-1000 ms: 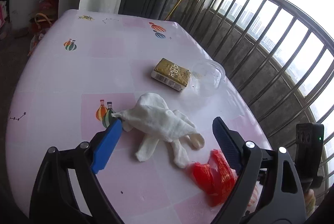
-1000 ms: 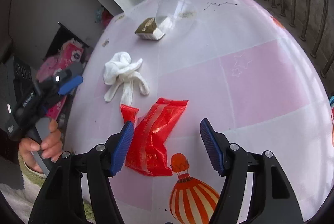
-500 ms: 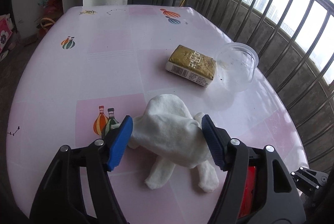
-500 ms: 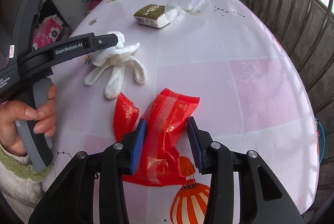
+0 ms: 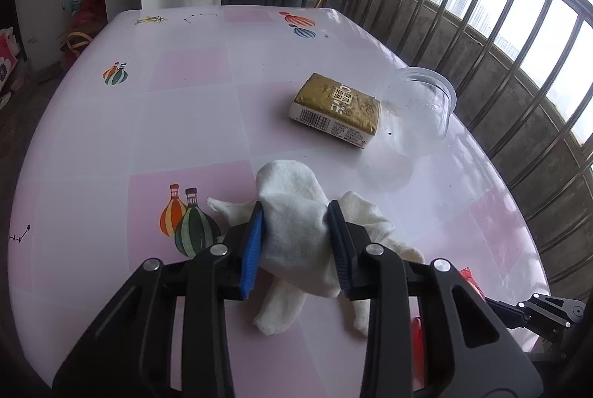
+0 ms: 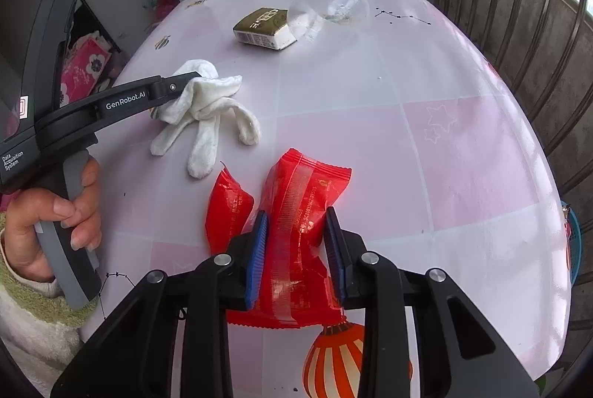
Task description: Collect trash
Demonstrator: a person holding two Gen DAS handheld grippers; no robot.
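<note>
A white cloth glove lies on the pink table. My left gripper is shut on the glove's middle; it also shows in the right wrist view. A red snack wrapper lies on the table's near part. My right gripper is shut on the wrapper, its blue pads pressing both sides. A smaller red piece lies just left of it. A gold carton and a clear plastic cup on its side lie farther back.
A metal railing runs close along the table's right edge. Clutter and bags sit on the floor beyond the far left corner. The person's left hand holds the other gripper's handle at the table's left edge.
Both grippers moved forward and closed: the left one onto the white glove, the right one onto the red wrapper. The glove bunched up between the left pads.
</note>
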